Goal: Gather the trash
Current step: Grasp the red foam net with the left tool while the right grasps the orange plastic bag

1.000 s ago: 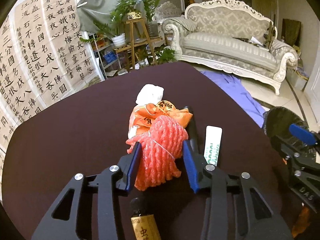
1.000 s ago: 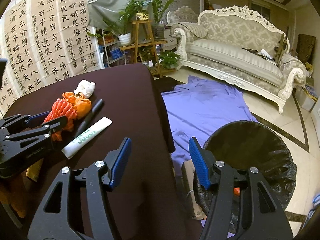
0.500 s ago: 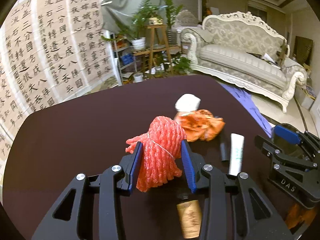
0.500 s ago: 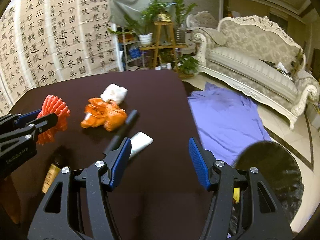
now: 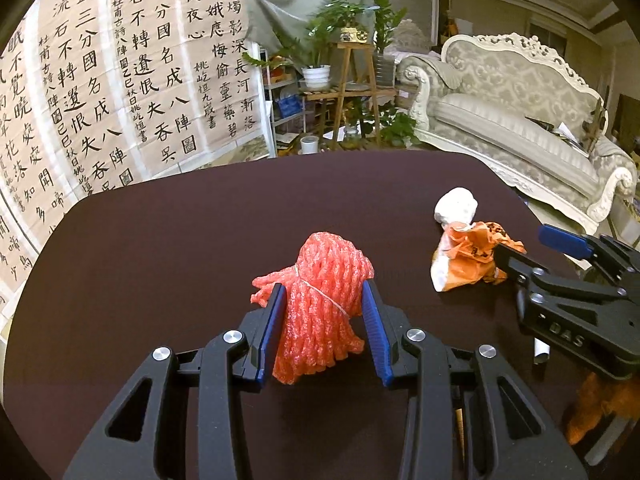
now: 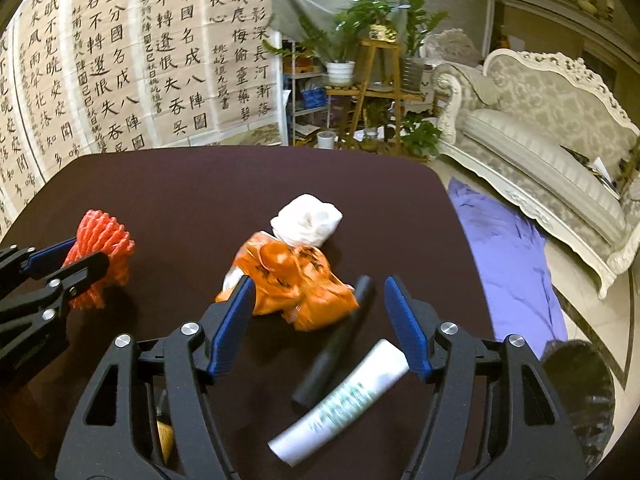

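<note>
In the left wrist view, the left tool (image 5: 323, 300) pinches a bundle of red-orange foam fruit netting (image 5: 320, 300) tied with a thin white string; both blue pads press against its sides, and the bundle stands over the dark brown worktop (image 5: 180, 248). To the right lies a crumpled orange plastic bag (image 5: 468, 256) with dark print, and a crumpled white tissue wad (image 5: 456, 206) sits touching its far end. The right tool (image 5: 520, 246) enters from the right edge, its near black finger overlapping the bag in this view. Behind the worktop hang paper sheets of black calligraphy (image 5: 120, 72), and an ornate cream sofa (image 5: 520, 120) stands on the right.

In the right wrist view, the right tool (image 6: 320, 296) is spread wide, its blue pads set either side of the orange plastic bag (image 6: 292, 280), with the left pad just beside the bag's edge; whether it touches is not clear. The white tissue wad (image 6: 306, 220) lies just beyond the bag. A black cylindrical marker (image 6: 336, 344) and a white tube with green print (image 6: 340, 400) lie between the tool's fingers, nearer the camera. At the left, the left tool (image 6: 84, 256) grips the red-orange netting (image 6: 104, 240). A black-lined trash bin (image 6: 580, 384) shows at the lower right, off the worktop (image 6: 200, 184), near a purple cloth (image 6: 508, 248) spread on the floor.
</note>
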`<control>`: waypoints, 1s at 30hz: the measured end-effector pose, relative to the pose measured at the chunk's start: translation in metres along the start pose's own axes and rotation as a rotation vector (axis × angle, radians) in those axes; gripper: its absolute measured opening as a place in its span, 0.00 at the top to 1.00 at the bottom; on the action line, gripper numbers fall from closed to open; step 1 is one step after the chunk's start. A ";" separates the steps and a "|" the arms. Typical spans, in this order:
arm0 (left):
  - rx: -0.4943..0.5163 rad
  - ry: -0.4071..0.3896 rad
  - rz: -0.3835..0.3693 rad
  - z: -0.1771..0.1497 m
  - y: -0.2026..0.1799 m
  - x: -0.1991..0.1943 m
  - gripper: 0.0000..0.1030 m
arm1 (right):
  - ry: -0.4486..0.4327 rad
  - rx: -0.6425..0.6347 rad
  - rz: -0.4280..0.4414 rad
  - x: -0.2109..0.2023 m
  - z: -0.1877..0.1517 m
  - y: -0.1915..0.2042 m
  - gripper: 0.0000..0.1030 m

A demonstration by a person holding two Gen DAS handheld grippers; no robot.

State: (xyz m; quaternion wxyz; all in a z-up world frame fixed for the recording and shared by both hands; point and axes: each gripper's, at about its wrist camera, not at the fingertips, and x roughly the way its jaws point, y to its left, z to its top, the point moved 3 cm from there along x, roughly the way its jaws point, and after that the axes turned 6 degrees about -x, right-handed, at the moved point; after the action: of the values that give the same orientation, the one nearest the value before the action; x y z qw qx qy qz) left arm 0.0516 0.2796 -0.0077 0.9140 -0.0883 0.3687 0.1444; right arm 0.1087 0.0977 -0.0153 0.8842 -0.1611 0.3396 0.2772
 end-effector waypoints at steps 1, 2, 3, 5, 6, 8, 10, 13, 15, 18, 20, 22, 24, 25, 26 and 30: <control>-0.002 0.003 -0.003 0.001 0.001 0.001 0.62 | 0.005 -0.003 0.001 0.004 0.002 0.001 0.37; -0.004 0.007 -0.005 0.000 0.002 0.002 0.62 | 0.013 -0.006 0.001 0.008 0.004 0.001 0.37; -0.004 0.010 -0.006 -0.001 0.002 0.004 0.62 | 0.020 -0.008 0.003 0.010 0.003 0.003 0.37; -0.006 0.018 -0.010 -0.001 0.003 0.007 0.62 | 0.037 -0.010 0.013 0.016 0.003 0.005 0.37; -0.009 0.021 -0.013 -0.001 0.004 0.008 0.62 | 0.047 -0.012 0.020 0.018 0.002 0.007 0.37; -0.016 0.024 -0.019 -0.001 0.005 0.009 0.62 | 0.062 -0.022 0.018 0.023 0.001 0.010 0.42; -0.021 0.025 -0.023 0.000 0.006 0.010 0.62 | 0.063 -0.043 0.003 0.024 -0.001 0.013 0.47; -0.022 0.024 -0.025 0.000 0.006 0.011 0.62 | 0.056 -0.054 0.000 0.021 -0.002 0.016 0.51; -0.024 0.025 -0.025 0.000 0.007 0.010 0.62 | 0.050 -0.053 0.003 0.019 -0.001 0.016 0.54; -0.028 0.023 -0.027 -0.001 0.007 0.009 0.62 | 0.038 -0.055 0.007 0.014 -0.002 0.019 0.55; -0.033 0.020 -0.028 -0.002 0.007 0.007 0.62 | 0.023 -0.049 0.006 0.008 -0.002 0.020 0.56; -0.036 0.015 -0.027 -0.002 0.008 0.004 0.62 | 0.011 -0.039 0.008 0.001 -0.003 0.019 0.56; -0.038 0.008 -0.029 -0.003 0.008 -0.001 0.62 | -0.002 -0.028 0.005 -0.006 -0.004 0.018 0.56; -0.039 0.005 -0.029 -0.004 0.007 -0.003 0.62 | -0.007 -0.021 0.002 -0.011 -0.005 0.016 0.56; -0.040 0.000 -0.033 -0.005 0.006 -0.007 0.62 | -0.011 -0.013 0.000 -0.015 -0.007 0.014 0.56; -0.042 -0.019 -0.048 -0.008 0.001 -0.019 0.62 | -0.031 0.035 -0.025 -0.040 -0.021 0.001 0.56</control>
State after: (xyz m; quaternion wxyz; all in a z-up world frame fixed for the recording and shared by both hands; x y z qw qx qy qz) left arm 0.0330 0.2744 -0.0003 0.9186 -0.1149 0.3547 0.1311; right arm 0.0730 0.0737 -0.0027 0.8954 -0.1454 0.3286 0.2628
